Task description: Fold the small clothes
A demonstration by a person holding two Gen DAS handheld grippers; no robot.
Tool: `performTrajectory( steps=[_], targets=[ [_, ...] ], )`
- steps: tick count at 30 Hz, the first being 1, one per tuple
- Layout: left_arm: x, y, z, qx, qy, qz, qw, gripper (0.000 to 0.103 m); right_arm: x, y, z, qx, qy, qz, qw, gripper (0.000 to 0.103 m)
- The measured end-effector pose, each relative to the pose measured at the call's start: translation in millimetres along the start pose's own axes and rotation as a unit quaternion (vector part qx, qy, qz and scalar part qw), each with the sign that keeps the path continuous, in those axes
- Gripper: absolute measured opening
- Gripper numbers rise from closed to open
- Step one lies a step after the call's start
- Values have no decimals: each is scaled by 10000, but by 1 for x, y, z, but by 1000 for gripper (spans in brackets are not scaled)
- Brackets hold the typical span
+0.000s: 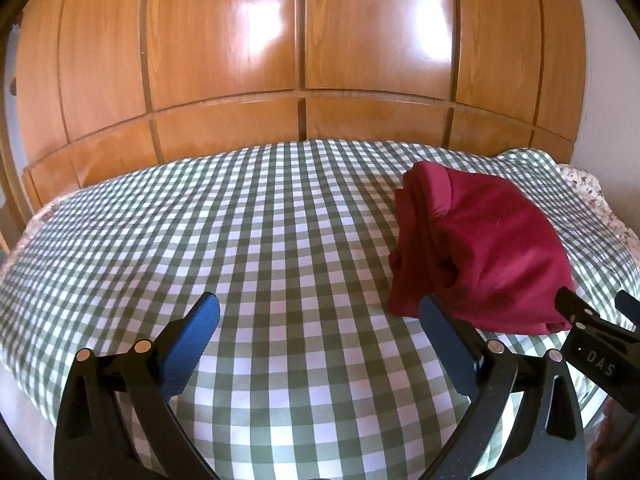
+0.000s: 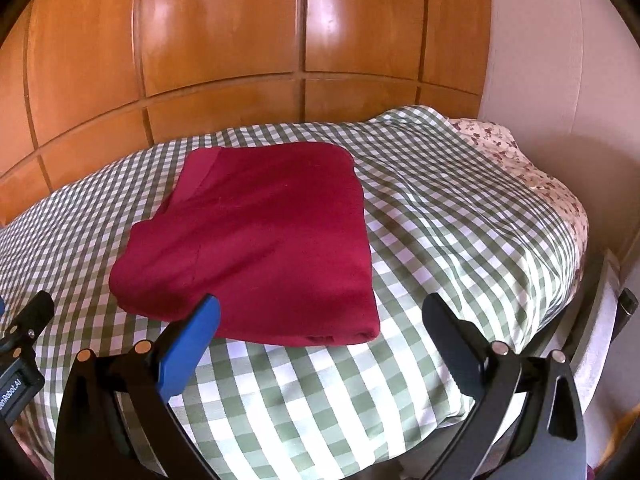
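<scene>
While both grippers gape empty, a folded red garment [image 2: 256, 236] rests on the checked bedspread [image 1: 240, 240].

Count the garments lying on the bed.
1. A folded red garment lies on the checked bedspread, just ahead of both open grippers. Nothing else shows, though the near bed edge is out of view.

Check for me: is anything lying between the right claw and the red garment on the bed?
Nothing visible does. The right claw is open with the near edge of the folded red garment right in front of it, and only bare checked bedcover lies around it. The left claw is open too, beside the garment.
</scene>
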State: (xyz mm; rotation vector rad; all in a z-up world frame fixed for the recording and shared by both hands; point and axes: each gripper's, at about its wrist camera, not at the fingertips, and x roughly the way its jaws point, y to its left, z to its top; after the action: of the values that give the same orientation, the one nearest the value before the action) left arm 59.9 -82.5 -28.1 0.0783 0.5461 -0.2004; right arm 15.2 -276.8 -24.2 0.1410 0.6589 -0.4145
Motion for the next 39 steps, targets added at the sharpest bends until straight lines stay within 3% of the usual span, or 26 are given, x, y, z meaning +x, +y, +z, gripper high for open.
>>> performTrajectory(
  steps=[39],
  targets=[
    [-3,-3,-2,-47,24,-67,10000,99,-3,3,-4,291,-23,0,9996,101]
  ],
)
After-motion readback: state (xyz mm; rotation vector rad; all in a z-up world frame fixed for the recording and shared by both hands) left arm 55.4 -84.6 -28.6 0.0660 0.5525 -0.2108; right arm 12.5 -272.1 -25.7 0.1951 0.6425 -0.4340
